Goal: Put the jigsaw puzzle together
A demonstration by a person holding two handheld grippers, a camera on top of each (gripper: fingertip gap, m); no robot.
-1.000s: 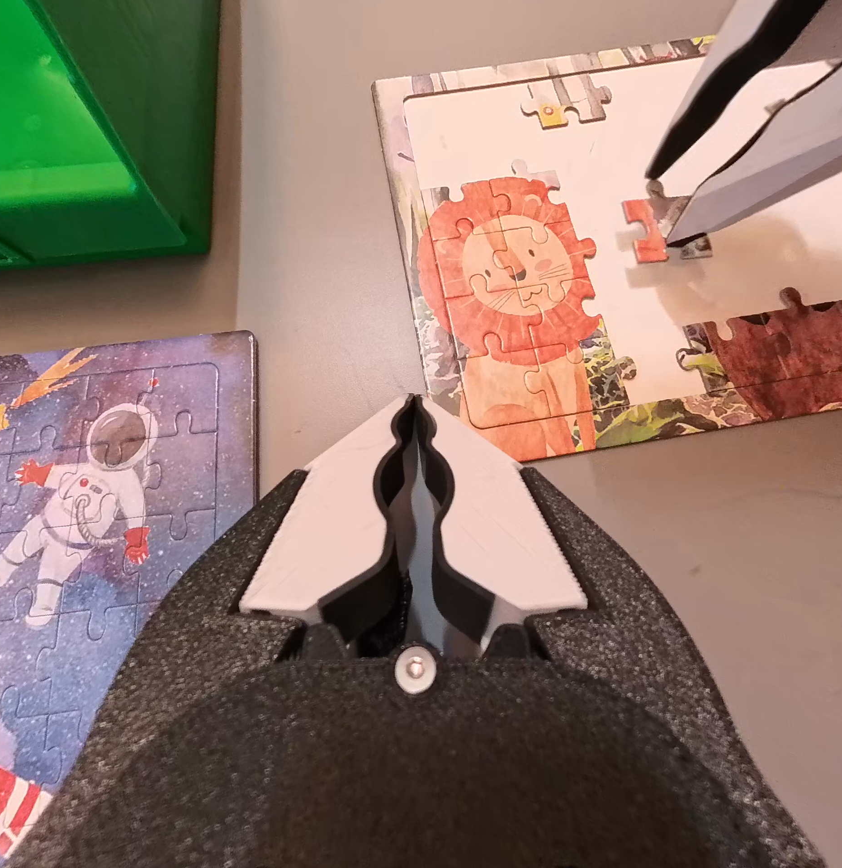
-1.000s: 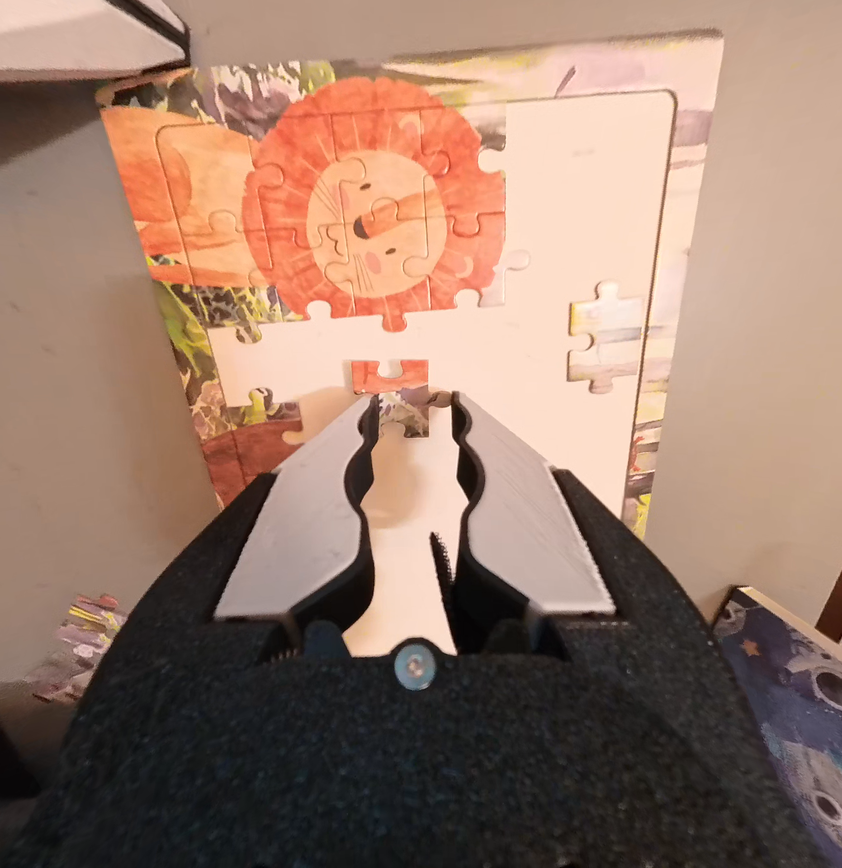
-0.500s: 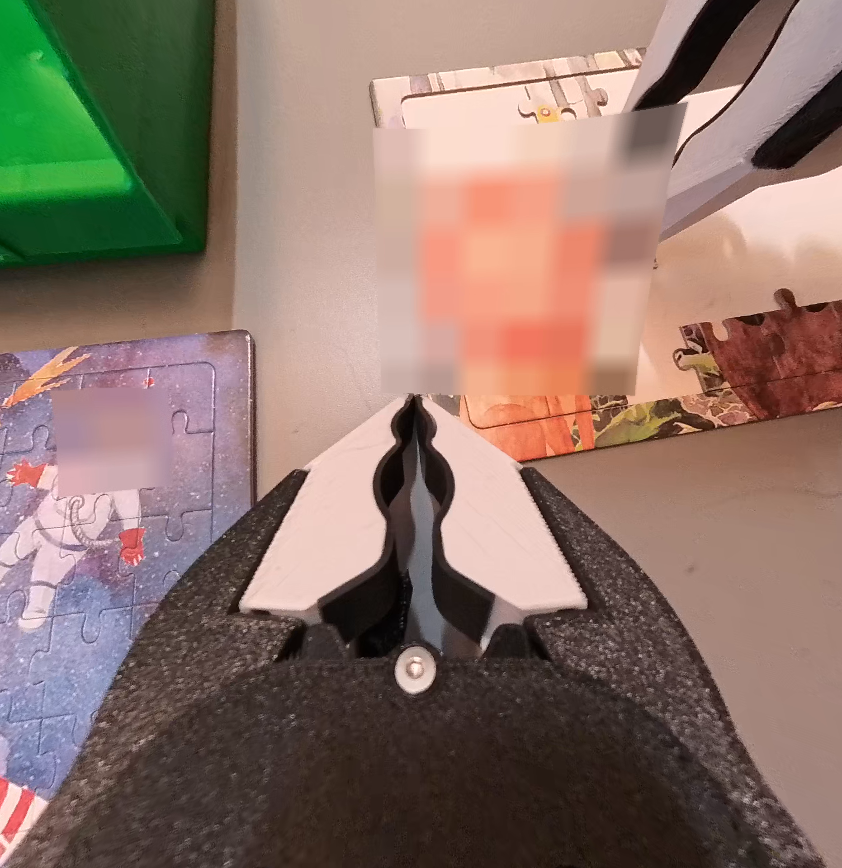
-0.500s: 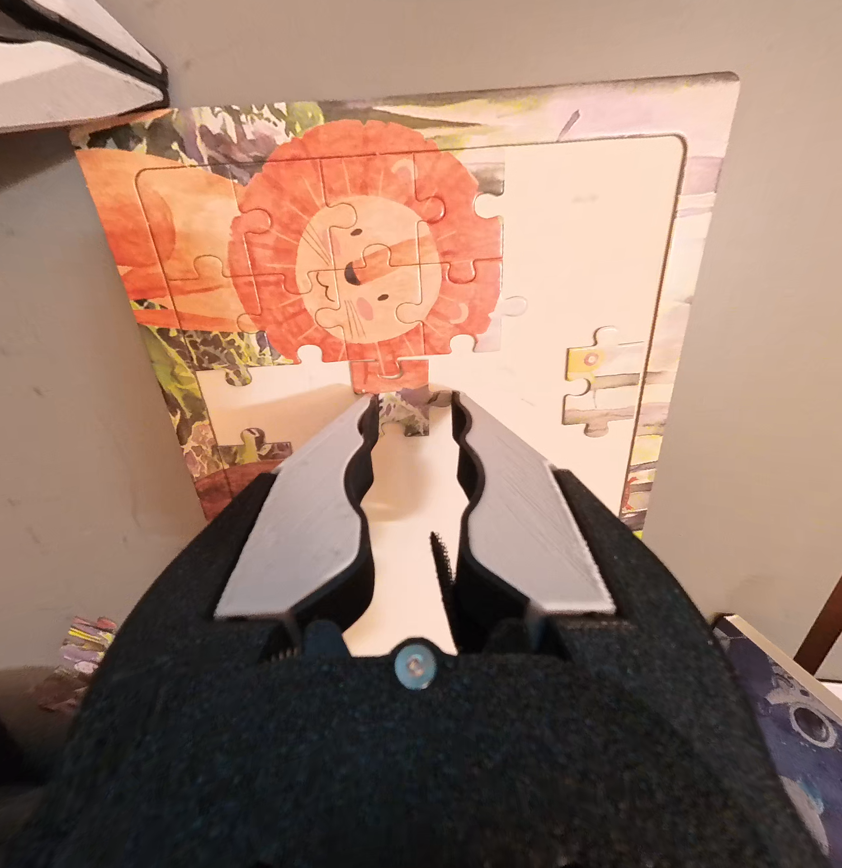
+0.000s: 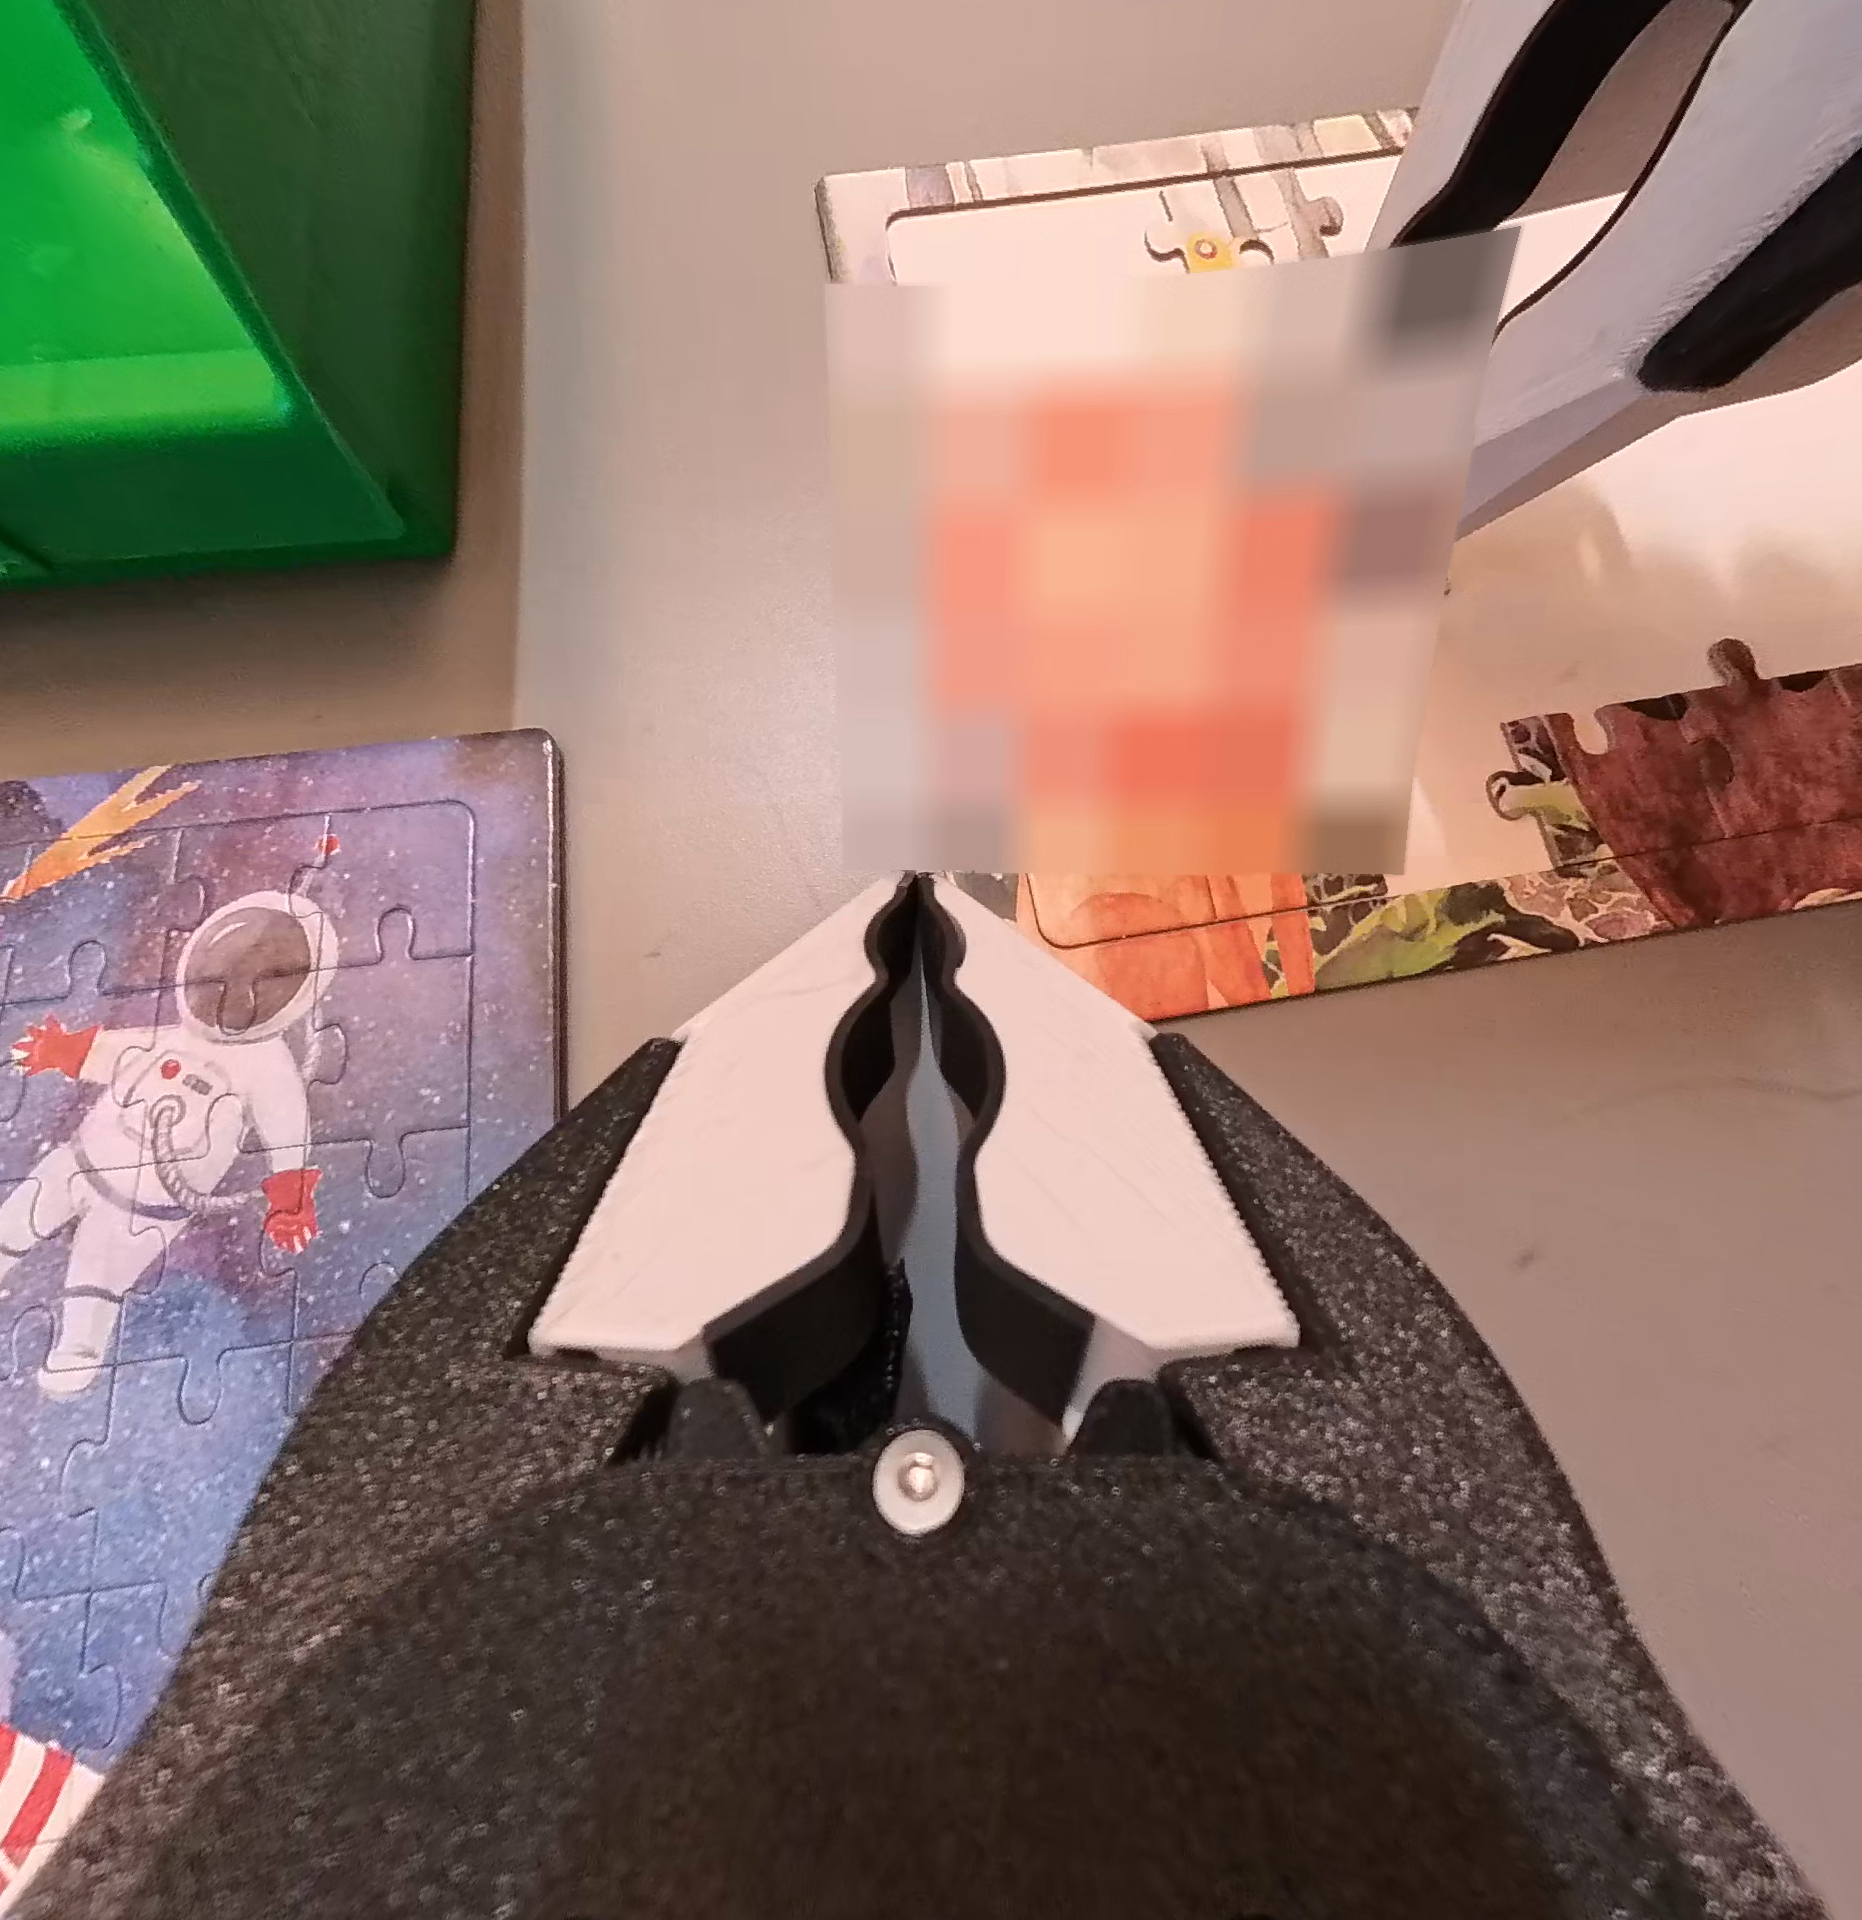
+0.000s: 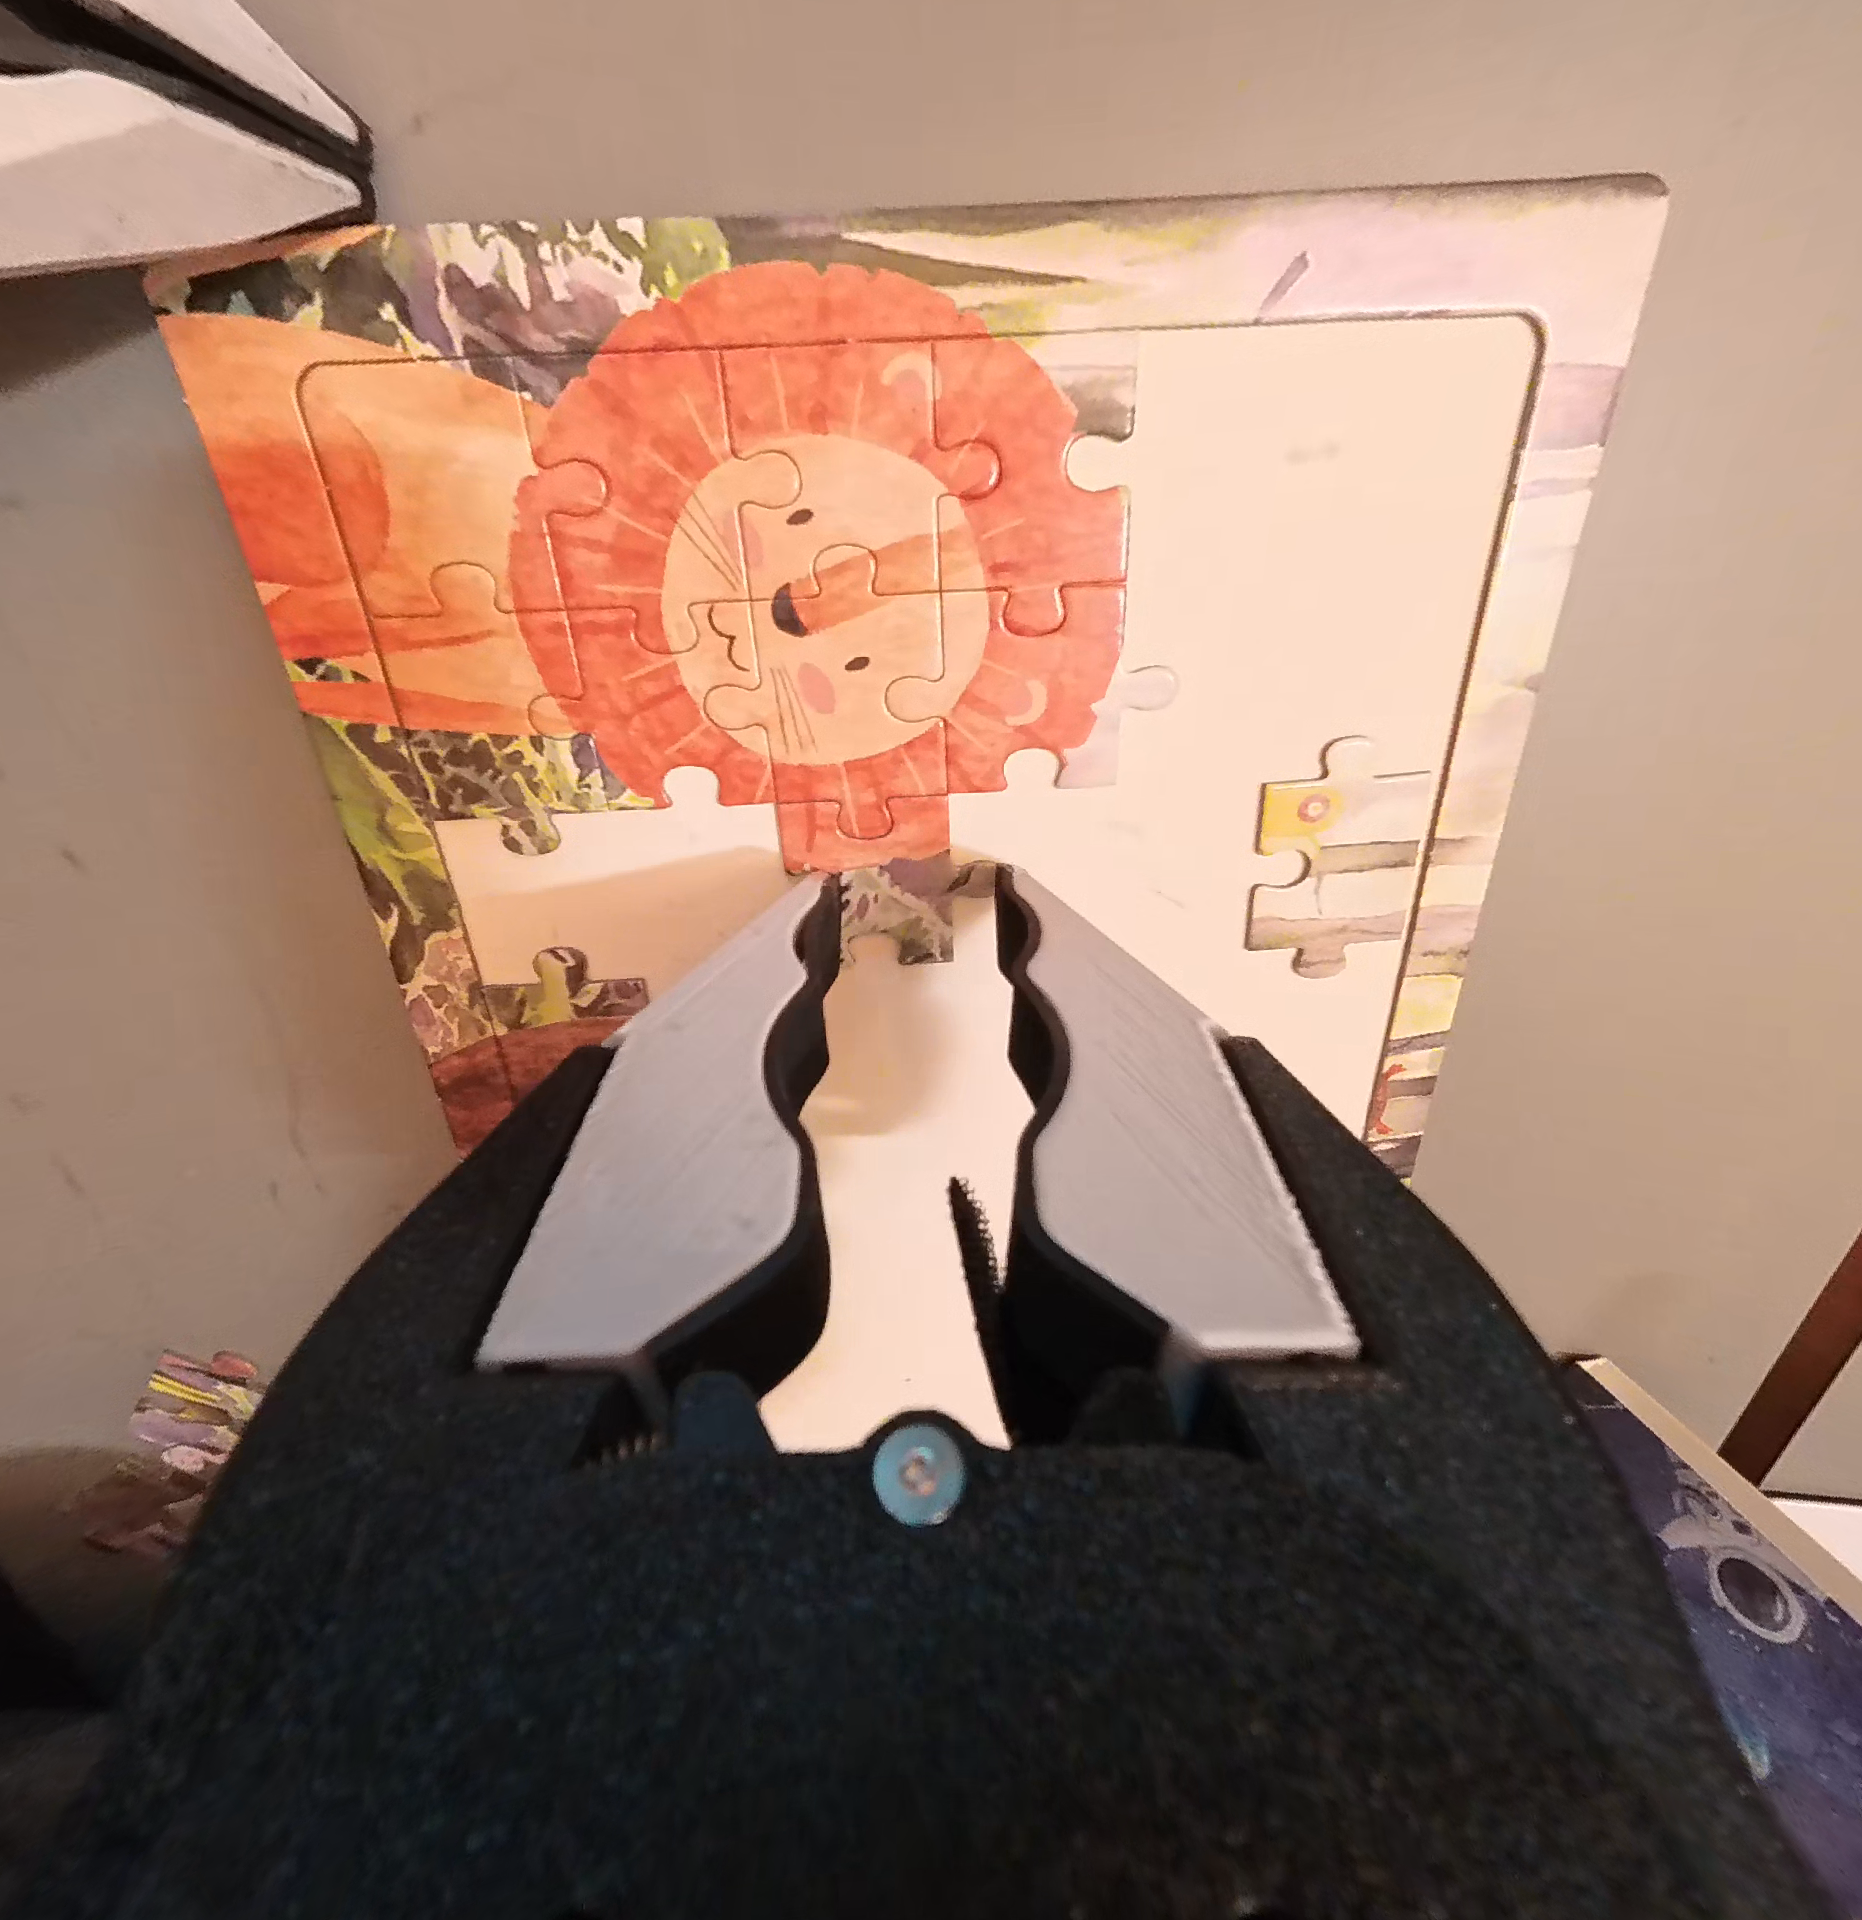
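The lion puzzle board (image 6: 1322, 499) lies on the grey table, its lion section (image 6: 802, 561) assembled; it also shows in the left wrist view (image 5: 1685, 582), partly under a mosaic patch. My right gripper (image 6: 911, 883) is shut on an orange-and-grey puzzle piece (image 6: 870, 847), holding it by its sides flat on the board, its orange edge against the lower rim of the mane. A loose pale piece (image 6: 1332, 852) lies on the board's bare part to the right. My left gripper (image 5: 916, 883) is shut and empty, just off the board's near corner.
A finished astronaut puzzle (image 5: 231, 1091) lies to the left, a green box (image 5: 179, 260) behind it. Brown pieces (image 5: 1737, 790) sit joined along the board's edge. Loose pieces (image 6: 179, 1423) lie on the table at lower left. A blue space puzzle (image 6: 1758, 1621) is at lower right. Tip to tip, the grippers are about 12 cm apart.
My right gripper has slid the orange-and-grey piece across the bare board towards the lion until it meets the mane. My left gripper has stayed shut and hardly moved.
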